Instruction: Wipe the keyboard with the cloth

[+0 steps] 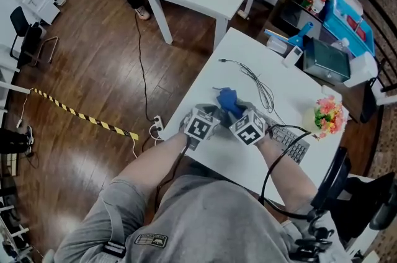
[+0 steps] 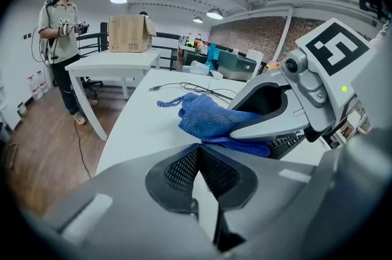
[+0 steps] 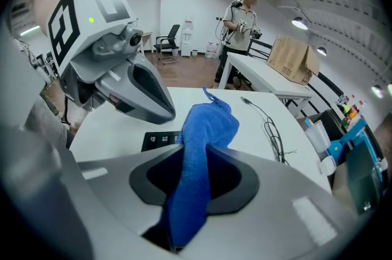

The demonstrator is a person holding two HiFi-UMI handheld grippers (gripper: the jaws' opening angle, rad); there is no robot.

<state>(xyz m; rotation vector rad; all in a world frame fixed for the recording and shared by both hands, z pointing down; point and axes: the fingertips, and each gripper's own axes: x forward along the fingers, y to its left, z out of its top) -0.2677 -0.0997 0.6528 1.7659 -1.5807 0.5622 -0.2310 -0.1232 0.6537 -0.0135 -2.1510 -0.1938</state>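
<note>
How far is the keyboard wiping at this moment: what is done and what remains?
Done: the right gripper has its jaws closed on the blue cloth. In hand: the cloth is at one end of the keyboard; contact cannot be told. The left gripper is shut, empty. Left: wiping across the keys.

- Solid blue: cloth (image 3: 205, 130).
- Black with white legends: keyboard (image 3: 160, 141).
- Plain white: desk (image 1: 208, 100).
- Grey shells, black pads, black-and-white square markers: left gripper (image 2: 199, 153), right gripper (image 3: 196, 160).
- Brown wood grain: floor (image 1: 93, 63).
- Yellow-and-black stripes: tape (image 1: 80, 113).
</note>
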